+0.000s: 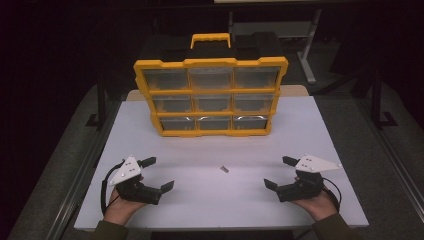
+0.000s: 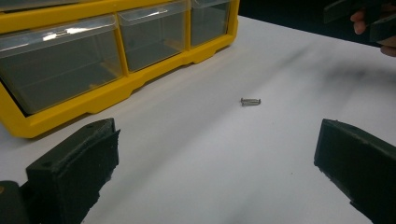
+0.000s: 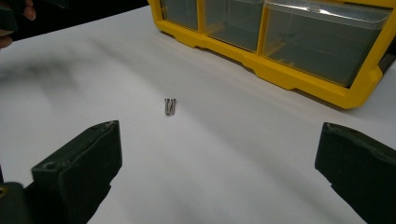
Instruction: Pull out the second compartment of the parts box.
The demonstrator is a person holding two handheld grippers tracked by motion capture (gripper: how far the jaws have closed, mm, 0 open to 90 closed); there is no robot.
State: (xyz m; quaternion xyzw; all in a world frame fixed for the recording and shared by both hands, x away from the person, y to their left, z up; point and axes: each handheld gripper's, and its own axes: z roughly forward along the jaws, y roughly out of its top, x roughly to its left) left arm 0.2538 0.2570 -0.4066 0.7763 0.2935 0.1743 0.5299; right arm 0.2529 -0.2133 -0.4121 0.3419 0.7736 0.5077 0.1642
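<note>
Screws (image 1: 224,169) between both open tools

Screws (image 1: 224,169) on the counter (image 1: 310,130): too small for me to count in high view. Organizer (image 2: 116,91) cropped by both my gripper views' edges; drawer contents unreadable.

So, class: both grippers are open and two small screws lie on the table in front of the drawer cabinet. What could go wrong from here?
1. The screws are tiny and lie flat, touching each other; wide pads may grab just one or slip off.
2. A nudge could roll them across the smooth table.
3. The cabinet drawers look shut, so a drawer must be opened with the left gripper or the right gripper.
</note>
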